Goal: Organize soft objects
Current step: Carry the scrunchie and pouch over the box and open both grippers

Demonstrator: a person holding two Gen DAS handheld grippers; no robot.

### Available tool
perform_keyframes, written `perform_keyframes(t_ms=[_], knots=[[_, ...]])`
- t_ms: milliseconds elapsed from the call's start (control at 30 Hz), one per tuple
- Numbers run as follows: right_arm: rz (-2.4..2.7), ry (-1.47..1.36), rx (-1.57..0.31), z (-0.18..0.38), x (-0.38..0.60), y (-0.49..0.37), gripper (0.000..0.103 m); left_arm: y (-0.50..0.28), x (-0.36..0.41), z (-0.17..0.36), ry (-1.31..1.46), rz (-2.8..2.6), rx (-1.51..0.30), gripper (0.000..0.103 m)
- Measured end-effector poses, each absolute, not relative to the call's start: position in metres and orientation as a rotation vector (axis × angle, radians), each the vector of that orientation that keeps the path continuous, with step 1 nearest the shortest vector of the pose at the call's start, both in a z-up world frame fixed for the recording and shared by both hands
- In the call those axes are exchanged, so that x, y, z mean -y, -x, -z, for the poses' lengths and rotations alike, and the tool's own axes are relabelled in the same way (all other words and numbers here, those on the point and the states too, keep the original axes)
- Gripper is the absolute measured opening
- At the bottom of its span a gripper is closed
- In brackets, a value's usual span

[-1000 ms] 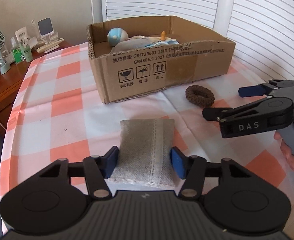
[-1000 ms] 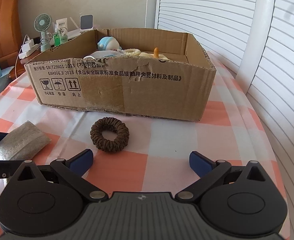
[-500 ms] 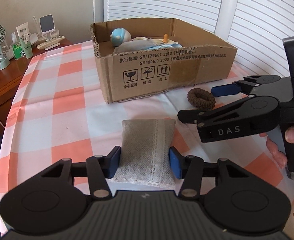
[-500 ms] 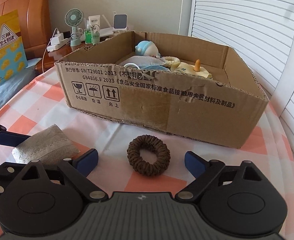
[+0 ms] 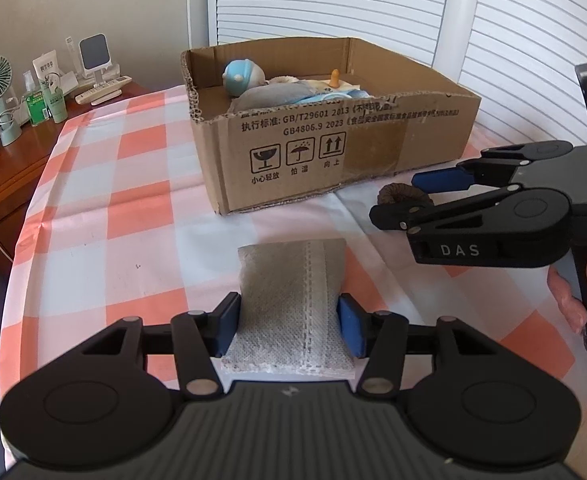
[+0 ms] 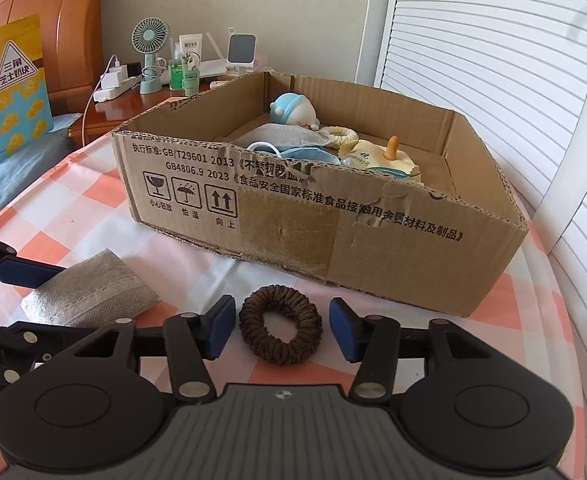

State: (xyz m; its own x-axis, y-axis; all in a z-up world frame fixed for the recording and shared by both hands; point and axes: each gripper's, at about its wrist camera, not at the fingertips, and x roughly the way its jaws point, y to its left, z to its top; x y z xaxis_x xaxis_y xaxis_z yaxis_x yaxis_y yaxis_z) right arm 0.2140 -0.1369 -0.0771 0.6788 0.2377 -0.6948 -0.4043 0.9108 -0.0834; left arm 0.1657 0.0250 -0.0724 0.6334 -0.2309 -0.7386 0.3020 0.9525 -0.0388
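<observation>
Straddling the brown scrunchie [image 6: 280, 330] at 12 o'clock, right gripper [image 6: 280, 330] fingers are spread; left gripper [image 5: 289, 326] fingers touch the grey pouch [image 5: 289, 304]. Closing too high could flick the scrunchie away from the cardboard box [image 6: 373, 248].

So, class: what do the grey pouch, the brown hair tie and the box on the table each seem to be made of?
Grey pouch: probably non-woven fabric, matte, with a dimpled weave and a stitched seam.
Brown hair tie: knitted or crocheted yarn, likely over elastic; ribbed, fuzzy loops.
Box: corrugated cardboard, plain brown, fluting visible along torn edges.
</observation>
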Motion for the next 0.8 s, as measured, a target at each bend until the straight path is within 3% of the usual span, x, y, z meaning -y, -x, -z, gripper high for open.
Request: perform_keyframes(t_ms=[167, 233, 333, 800], knots=[[-0.374, 0.235, -0.745, 0.077, 0.137, -0.216, 0.056, -0.166, -0.026, 0.072, -0.083, 0.306, -0.833, 0.049], [-0.371, 0.241, -0.745, 0.076, 0.135, -0.214, 0.048, -0.166, -0.027, 0.071, -0.077, 0.31, -0.834, 0.046], [-0.371, 0.25, -0.744, 0.074, 0.135, -0.209, 0.046, -0.165, -0.029, 0.068, -0.077, 0.318, -0.835, 0.042], [-0.402, 0.236, -0.695, 0.036, 0.154, -0.173, 0.046, -0.148, -0.035, 0.039, -0.13, 0.389, -0.827, 0.037]])
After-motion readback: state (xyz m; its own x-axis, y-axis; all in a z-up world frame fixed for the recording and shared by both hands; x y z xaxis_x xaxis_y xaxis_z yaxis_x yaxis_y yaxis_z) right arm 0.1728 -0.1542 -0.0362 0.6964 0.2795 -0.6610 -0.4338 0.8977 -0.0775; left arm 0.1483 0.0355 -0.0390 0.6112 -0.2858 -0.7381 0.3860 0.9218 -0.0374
